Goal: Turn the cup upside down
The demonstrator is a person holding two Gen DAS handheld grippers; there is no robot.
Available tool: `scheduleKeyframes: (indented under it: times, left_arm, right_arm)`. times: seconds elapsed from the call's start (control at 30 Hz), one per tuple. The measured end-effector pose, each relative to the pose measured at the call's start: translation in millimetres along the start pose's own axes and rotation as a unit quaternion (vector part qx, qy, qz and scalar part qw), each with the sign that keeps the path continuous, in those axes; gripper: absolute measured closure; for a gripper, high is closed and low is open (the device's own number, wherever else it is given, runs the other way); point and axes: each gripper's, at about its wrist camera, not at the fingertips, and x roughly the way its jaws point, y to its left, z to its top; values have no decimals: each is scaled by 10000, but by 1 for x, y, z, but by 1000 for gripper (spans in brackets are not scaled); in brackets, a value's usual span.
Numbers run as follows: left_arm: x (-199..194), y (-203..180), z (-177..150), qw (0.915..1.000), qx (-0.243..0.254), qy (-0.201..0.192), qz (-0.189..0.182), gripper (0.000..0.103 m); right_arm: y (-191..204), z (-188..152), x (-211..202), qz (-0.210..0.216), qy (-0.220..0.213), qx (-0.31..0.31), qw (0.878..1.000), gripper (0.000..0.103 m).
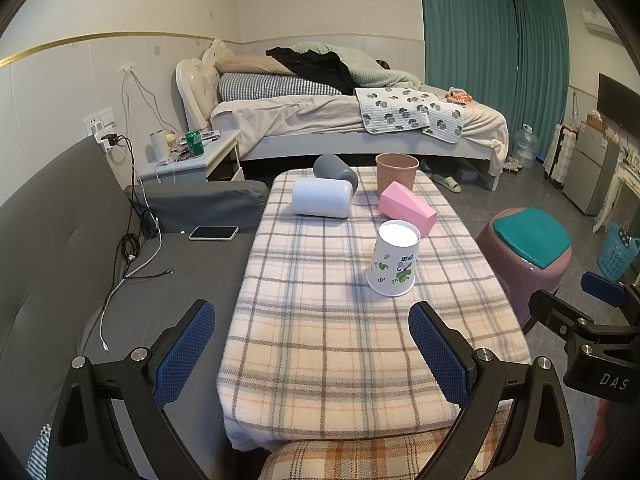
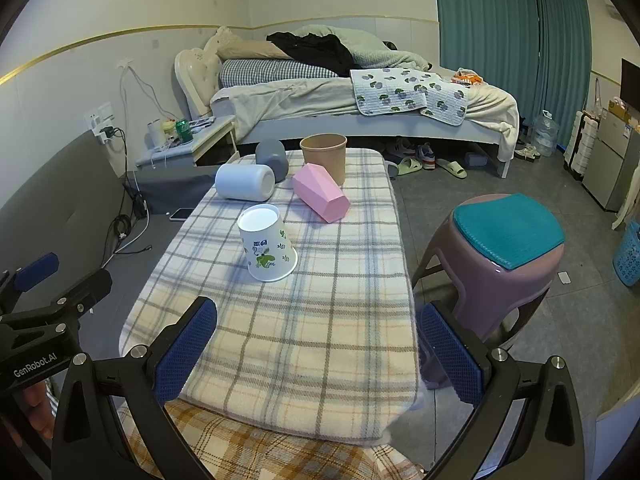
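Facing you beyond both wide-apart claws [image 1: 310, 354] [image 2: 318, 354], the paper cup [image 1: 394, 258] looks light, crushable; grip its sides gently.

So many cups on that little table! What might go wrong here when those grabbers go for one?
The white cylinder cup, grey cup and pink cup lie on their sides, so a nudge might roll them off the plaid cloth. The printed paper cup is thin-looking and may crumple if squeezed. The brown cup stands near the far edge and could be pushed off.
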Motion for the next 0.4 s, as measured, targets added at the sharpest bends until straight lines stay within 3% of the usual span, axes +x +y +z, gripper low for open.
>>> scheduleKeyframes:
  times: [0.4]
  left_arm:
    - [1, 0, 1, 10000, -6, 13, -45, 3]
  right_arm:
    - [1, -2, 3, 5, 39, 5, 10000, 0]
